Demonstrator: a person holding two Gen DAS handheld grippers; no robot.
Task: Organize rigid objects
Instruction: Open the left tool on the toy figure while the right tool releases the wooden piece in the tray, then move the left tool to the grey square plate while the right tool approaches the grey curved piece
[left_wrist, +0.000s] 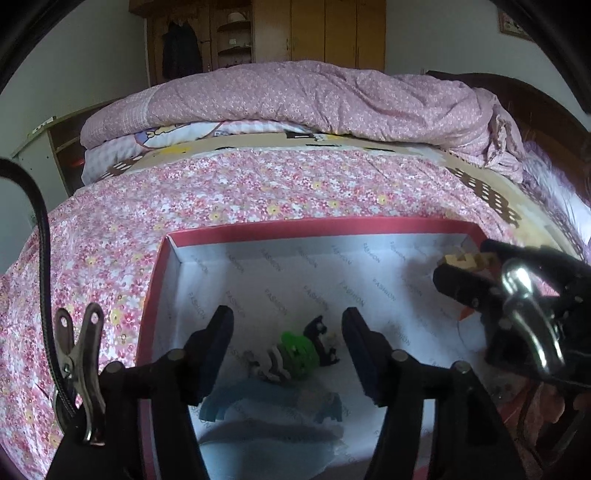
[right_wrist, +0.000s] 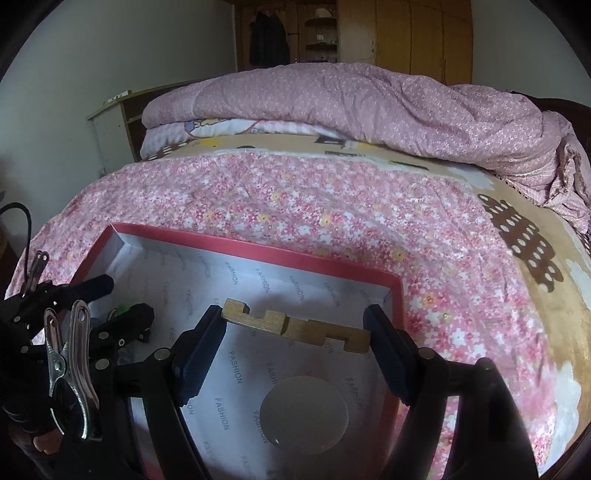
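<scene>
A red box (left_wrist: 314, 226) lined with white "FASHION" paper lies on the bed; it also shows in the right wrist view (right_wrist: 258, 248). My left gripper (left_wrist: 288, 325) is open and empty above a green and black toy (left_wrist: 297, 352) and a blue piece (left_wrist: 273, 406) on the box floor. My right gripper (right_wrist: 295, 325) is shut on a notched wooden block (right_wrist: 295, 325), held by its two ends above the right side of the box. The block (left_wrist: 461, 260) and right gripper (left_wrist: 469, 273) also show in the left wrist view. A clear round disc (right_wrist: 303, 415) lies under the right gripper.
The box sits on a pink floral bedspread (right_wrist: 332, 206). A folded pink quilt (right_wrist: 369, 99) is piled at the back of the bed. A wooden wardrobe (right_wrist: 406, 33) stands behind. My left gripper (right_wrist: 122, 306) shows at the left of the right wrist view.
</scene>
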